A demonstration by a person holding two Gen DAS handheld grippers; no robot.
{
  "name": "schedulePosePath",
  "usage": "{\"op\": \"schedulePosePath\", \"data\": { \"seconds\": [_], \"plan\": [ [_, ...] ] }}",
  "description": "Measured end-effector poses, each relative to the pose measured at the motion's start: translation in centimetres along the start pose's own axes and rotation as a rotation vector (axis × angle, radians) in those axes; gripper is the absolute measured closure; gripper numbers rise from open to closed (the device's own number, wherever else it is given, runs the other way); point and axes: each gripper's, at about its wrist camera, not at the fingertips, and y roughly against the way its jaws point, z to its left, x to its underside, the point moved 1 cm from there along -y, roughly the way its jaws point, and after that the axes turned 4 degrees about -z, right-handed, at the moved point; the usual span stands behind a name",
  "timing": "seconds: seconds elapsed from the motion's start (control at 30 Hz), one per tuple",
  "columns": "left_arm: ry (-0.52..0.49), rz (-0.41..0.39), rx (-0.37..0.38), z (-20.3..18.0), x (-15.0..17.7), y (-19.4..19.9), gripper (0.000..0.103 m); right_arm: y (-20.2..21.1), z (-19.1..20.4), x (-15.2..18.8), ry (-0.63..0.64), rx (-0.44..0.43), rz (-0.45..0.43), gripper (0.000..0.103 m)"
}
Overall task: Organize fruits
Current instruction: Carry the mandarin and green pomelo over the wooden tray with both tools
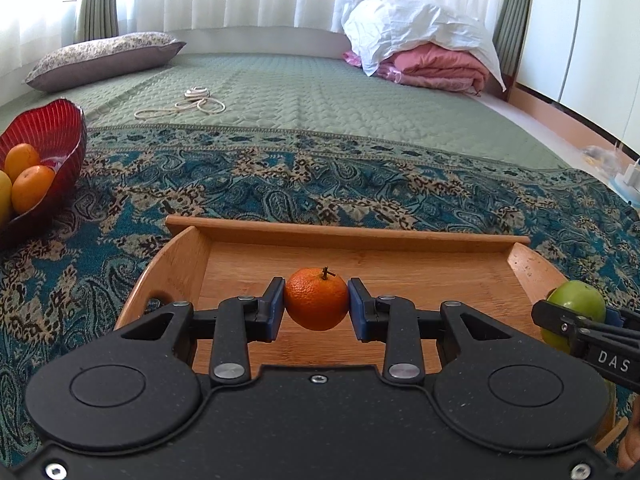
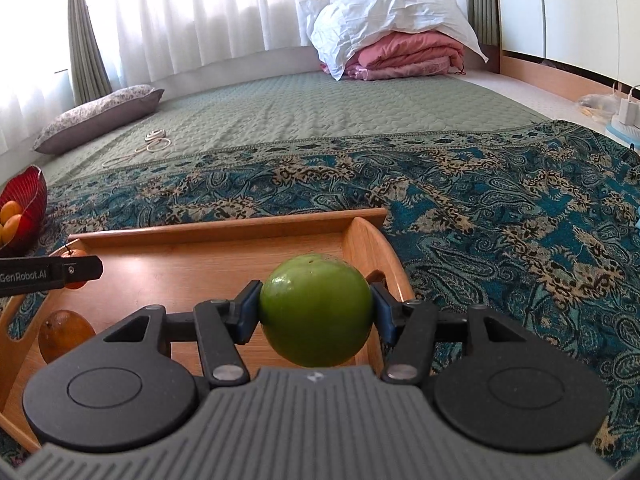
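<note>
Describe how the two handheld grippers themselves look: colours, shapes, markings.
The left gripper is matte black with speckled finish, round discs, silver pivots and blue finger pads; its side reads GenRobot.AI. The right gripper matches, but has a grey ribbed body; its side shows DAS. No cables visible.

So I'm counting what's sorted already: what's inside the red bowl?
The red bowl holds two oranges and a yellow-green fruit at the frame edge. Anything beneath them or past the edge is hidden.

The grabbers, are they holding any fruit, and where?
Left gripper pinches the mandarin orange by its sides; right gripper pinches the green apple likewise.
</note>
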Motion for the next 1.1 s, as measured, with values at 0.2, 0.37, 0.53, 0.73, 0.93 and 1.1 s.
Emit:
{"op": "schedulePosePath", "data": {
  "seconds": [0.2,0.37,0.53,0.73,0.93,1.1],
  "plan": [
    [0.014,0.026,-0.008,0.3,0.1,-0.9,0.071,-0.4,0.1,0.3,0.013,0.003,0.023,0.043],
    [0.001,0.035,-0.009,0.2,0.4,-1.1,0.071,-0.6,0.0,0.6,0.008,0.006,0.037,0.043],
    [0.002,0.042,-0.01,0.2,0.5,-1.3,0.071,-0.7,0.0,0.8,0.007,0.008,0.045,0.043],
    [0.002,0.048,-0.013,0.3,0.5,-1.5,0.071,-0.8,0.1,0.8,0.015,0.007,0.047,0.043],
    [-0.002,0.062,-0.02,0.4,0.8,-1.8,0.071,-0.8,0.1,0.8,0.026,0.007,0.051,0.043],
    [0.002,0.073,-0.022,0.6,1.1,-2.1,0.071,-0.8,0.1,0.9,0.031,0.006,0.053,0.043]
  ]
}}
